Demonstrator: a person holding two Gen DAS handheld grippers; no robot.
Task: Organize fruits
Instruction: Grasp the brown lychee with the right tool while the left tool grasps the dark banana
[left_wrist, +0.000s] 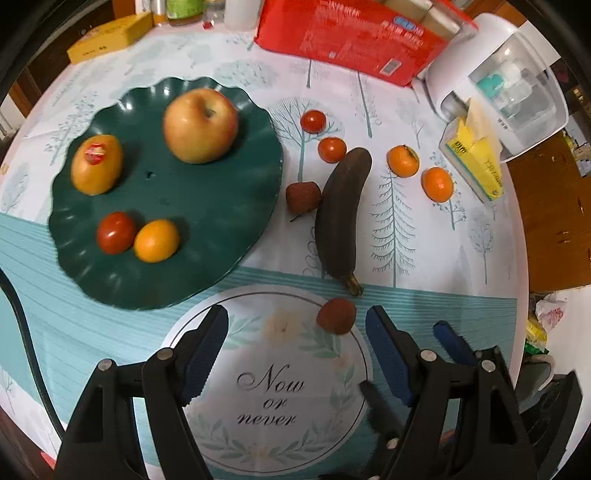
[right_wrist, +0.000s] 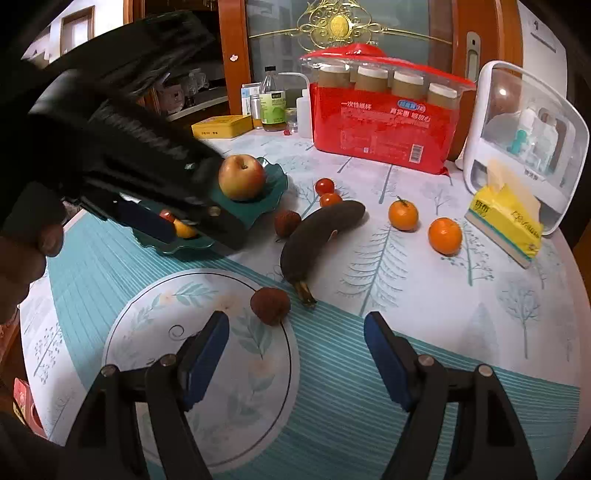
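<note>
A dark green plate (left_wrist: 207, 206) holds an apple (left_wrist: 200, 125), a stickered orange fruit (left_wrist: 96, 164), a tomato (left_wrist: 115, 232) and a small orange fruit (left_wrist: 156, 240). On the cloth lie a blackened banana (left_wrist: 341, 214), two lychees (left_wrist: 303, 196) (left_wrist: 336, 316), two cherry tomatoes (left_wrist: 313, 121) (left_wrist: 331, 149) and two tangerines (left_wrist: 402, 160) (left_wrist: 437, 184). My left gripper (left_wrist: 297, 325) is open and empty, just short of the near lychee. My right gripper (right_wrist: 296, 330) is open and empty, near the same lychee (right_wrist: 270, 305). The left gripper's body (right_wrist: 147, 206) hides part of the plate (right_wrist: 273, 184) in the right wrist view.
A red paper-cup pack (right_wrist: 380, 125), a white lidded box (right_wrist: 524, 147) and a yellow tissue pack (right_wrist: 506, 221) stand at the back right. A yellow tin (right_wrist: 221, 126) and bottles (right_wrist: 272, 103) stand at the back. The right gripper's fingers (left_wrist: 454, 343) show beside my left one.
</note>
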